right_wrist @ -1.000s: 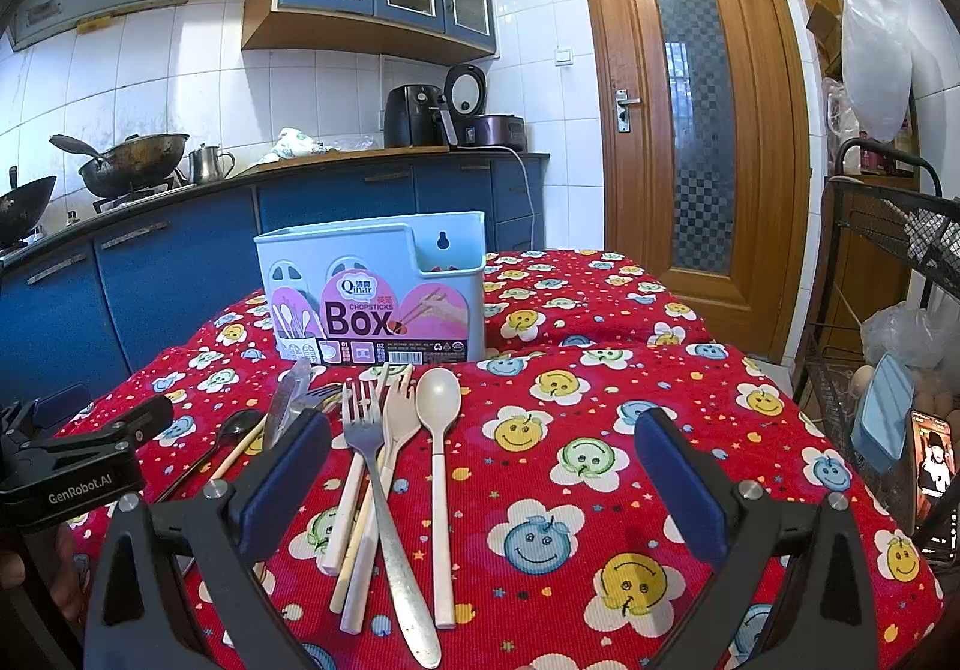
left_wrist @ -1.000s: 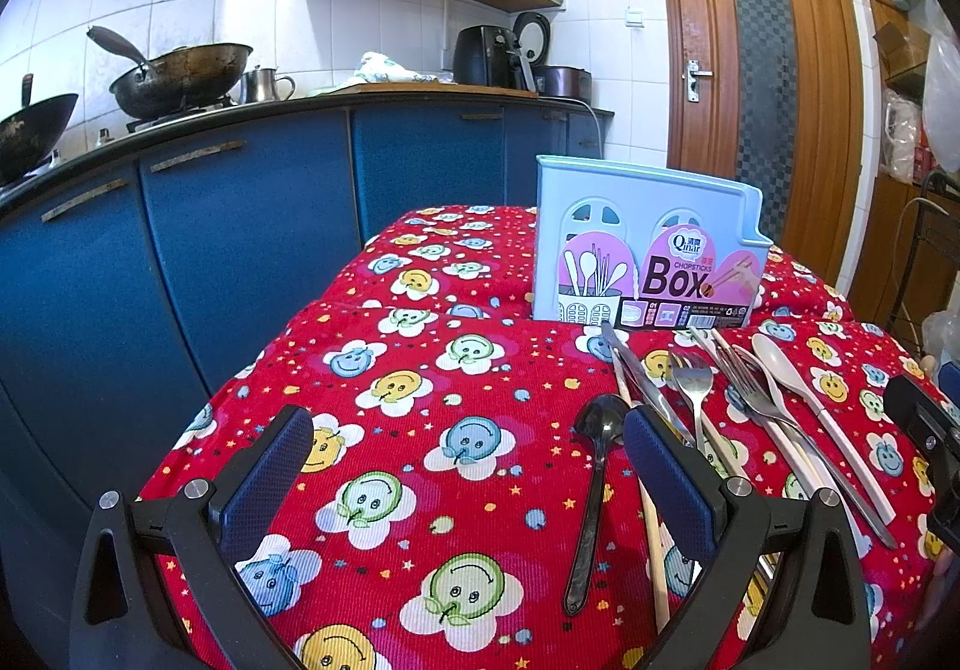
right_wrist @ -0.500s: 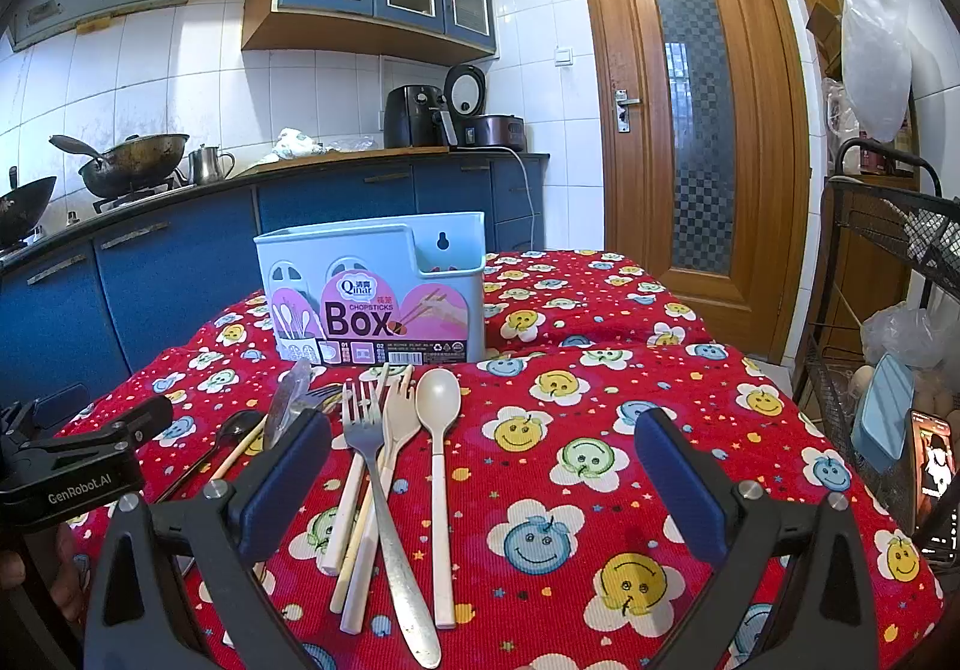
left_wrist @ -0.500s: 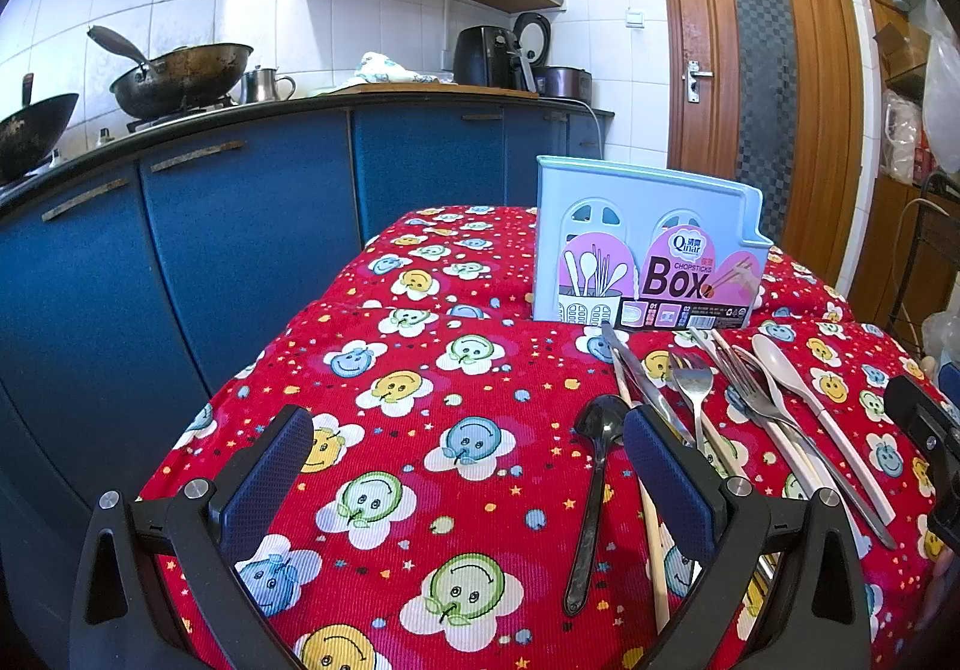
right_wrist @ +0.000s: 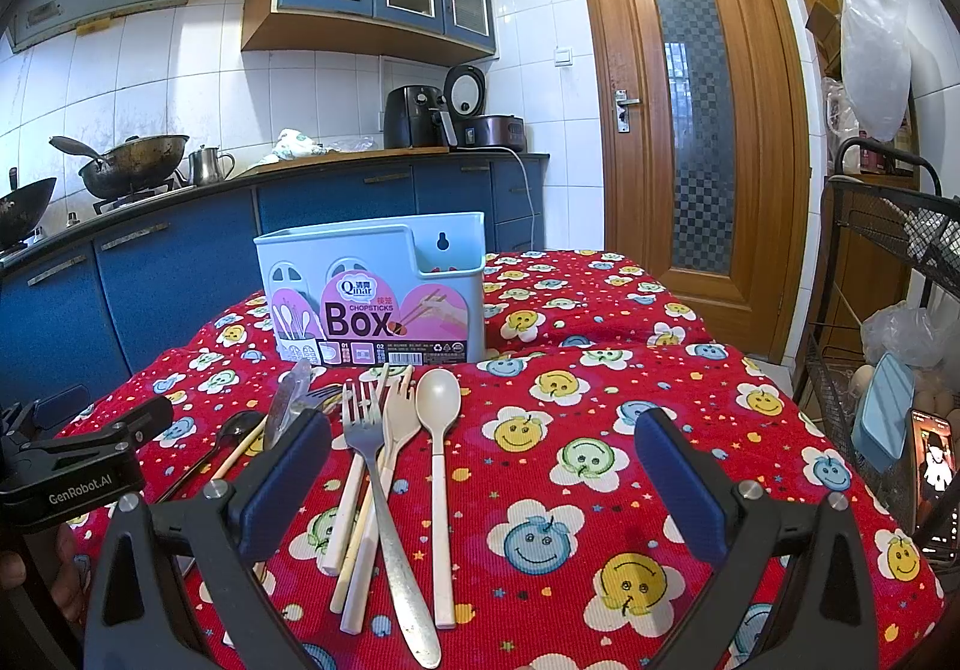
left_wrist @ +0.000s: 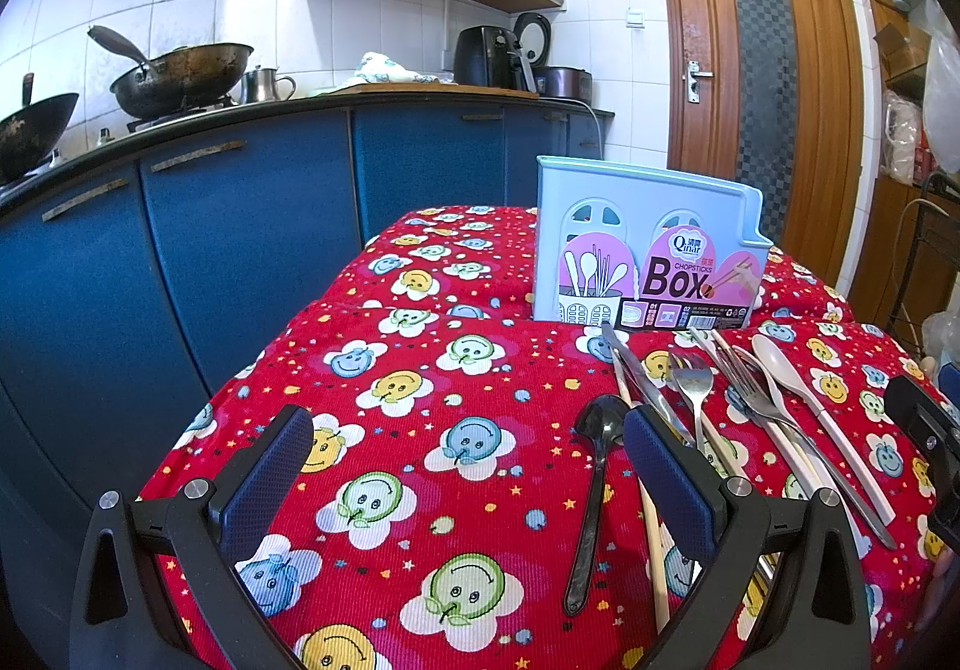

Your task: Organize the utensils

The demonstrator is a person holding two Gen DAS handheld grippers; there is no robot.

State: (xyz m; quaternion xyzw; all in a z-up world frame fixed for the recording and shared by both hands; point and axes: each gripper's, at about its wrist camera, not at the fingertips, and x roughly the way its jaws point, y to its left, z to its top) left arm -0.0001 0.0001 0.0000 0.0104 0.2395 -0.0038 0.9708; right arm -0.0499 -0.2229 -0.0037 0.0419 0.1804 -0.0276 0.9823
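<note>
**Both grippers held wide open over the table, utensils untouched**

The left gripper (left_wrist: 468, 466) is held low over the tablecloth (left_wrist: 420, 370) with its jaws spread wide; nothing is gripped between them. Just ahead of its right finger, a black spoon (left_wrist: 594, 484) is laid lengthwise, bowl pointing away. Further right of that finger, a knife (left_wrist: 636, 376), a steel fork (left_wrist: 693, 388), a second fork (left_wrist: 750, 394) and a white spoon (left_wrist: 798, 394) are spread in a loose fan, with chopsticks (left_wrist: 651, 526) running beneath. The box (left_wrist: 648, 256) is stood upright ahead and to the right, beyond the utensil tips.

The right gripper (right_wrist: 483, 478) is likewise held fully open and empty. Between its fingers, nearer the left one, a steel fork (right_wrist: 384, 496), a cream fork (right_wrist: 399, 418) and a cream spoon (right_wrist: 441, 448) are laid side by side, handles toward the camera. The knife (right_wrist: 288, 400) is partly hidden behind the left finger. The box (right_wrist: 372, 292) is seen straight ahead, slightly left of centre, just past the utensil heads. The left gripper's body (right_wrist: 84, 466) is seen at the far left, with part of a hand (right_wrist: 66, 568) below it.
</note>
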